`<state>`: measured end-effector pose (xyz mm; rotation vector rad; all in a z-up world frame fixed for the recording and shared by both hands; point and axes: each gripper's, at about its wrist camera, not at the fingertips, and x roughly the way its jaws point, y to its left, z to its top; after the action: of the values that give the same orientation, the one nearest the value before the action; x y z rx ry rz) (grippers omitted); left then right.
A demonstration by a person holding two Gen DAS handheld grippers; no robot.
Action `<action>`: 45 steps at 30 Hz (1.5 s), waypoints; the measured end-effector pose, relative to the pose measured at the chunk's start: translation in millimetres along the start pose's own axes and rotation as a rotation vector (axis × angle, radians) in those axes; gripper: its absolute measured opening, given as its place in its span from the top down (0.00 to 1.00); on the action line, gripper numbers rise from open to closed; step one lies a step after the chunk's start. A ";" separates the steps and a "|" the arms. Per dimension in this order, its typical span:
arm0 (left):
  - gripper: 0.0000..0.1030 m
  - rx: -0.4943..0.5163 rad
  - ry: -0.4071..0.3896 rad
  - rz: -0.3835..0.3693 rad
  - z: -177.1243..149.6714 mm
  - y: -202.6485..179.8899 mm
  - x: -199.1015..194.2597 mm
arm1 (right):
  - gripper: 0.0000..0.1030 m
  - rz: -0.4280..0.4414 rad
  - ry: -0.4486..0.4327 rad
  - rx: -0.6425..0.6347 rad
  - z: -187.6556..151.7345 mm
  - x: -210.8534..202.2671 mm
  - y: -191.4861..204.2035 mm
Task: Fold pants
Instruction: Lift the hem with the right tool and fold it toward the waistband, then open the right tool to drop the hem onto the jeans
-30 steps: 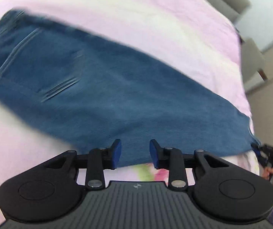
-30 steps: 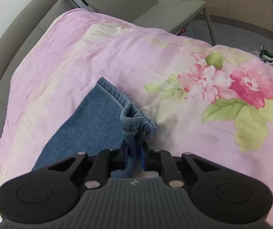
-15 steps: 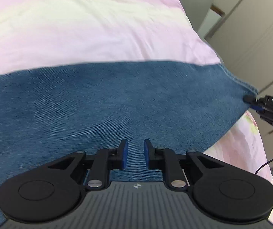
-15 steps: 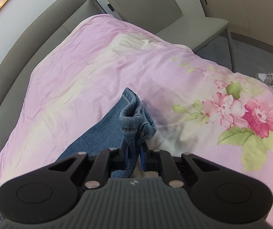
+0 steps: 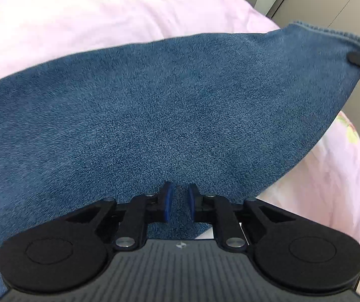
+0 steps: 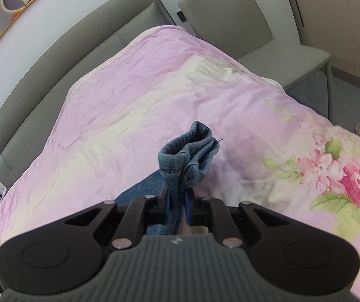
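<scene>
Nearest, the left gripper (image 5: 178, 202) hovers over the denim with its jaws a little apart and nothing pinched between them, probably poised to pin or steady the cloth. Beyond it the pants (image 5: 154, 105) stretch taut across the pink bedspread (image 5: 79, 12), because the right gripper (image 6: 178, 201) is clamped on the bunched hem (image 6: 190, 151) (raised clear of the bed), likely to carry that end over for a fold. Farther back stand a grey headboard (image 6: 79, 50) and a chair (image 6: 242, 25).

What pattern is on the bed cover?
Pink and cream with pink flowers and green leaves; the bed cover shows best in the right wrist view.
</scene>
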<state>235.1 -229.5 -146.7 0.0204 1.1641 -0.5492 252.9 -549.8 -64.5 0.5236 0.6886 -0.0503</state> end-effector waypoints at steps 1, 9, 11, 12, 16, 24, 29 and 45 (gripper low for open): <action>0.83 -0.016 -0.018 -0.006 -0.6 -1.7 -5.6 | 0.94 0.006 -0.008 -0.022 2.4 -4.7 10.3; 0.83 -0.062 -0.159 -0.004 -37.1 44.6 -100.5 | 0.94 0.108 -0.036 -0.188 11.5 -34.9 122.7; 0.83 -0.093 -0.187 0.011 -49.3 65.8 -124.0 | 0.94 0.141 -0.031 -0.226 8.6 -37.5 156.6; 0.83 -0.106 -0.200 0.022 -55.2 76.1 -134.4 | 0.94 0.156 -0.025 -0.243 6.4 -37.1 173.5; 0.83 -0.175 -0.263 0.082 -86.5 120.2 -176.7 | 0.93 0.209 0.006 -0.336 -13.9 -31.4 241.0; 0.83 -0.333 -0.295 0.147 -143.1 206.5 -214.7 | 0.93 0.269 0.185 -0.524 -108.3 25.0 343.1; 0.83 -0.401 -0.285 0.137 -162.6 237.7 -217.5 | 0.93 0.275 0.369 -0.624 -185.0 76.5 365.3; 0.77 -0.463 -0.288 0.045 -157.2 263.9 -200.4 | 0.42 0.309 0.520 -0.756 -235.2 98.2 388.7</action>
<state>154.0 125.8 -105.6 -0.4169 0.9817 -0.2230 272.6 -87.2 -105.0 -0.1062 1.0521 0.6357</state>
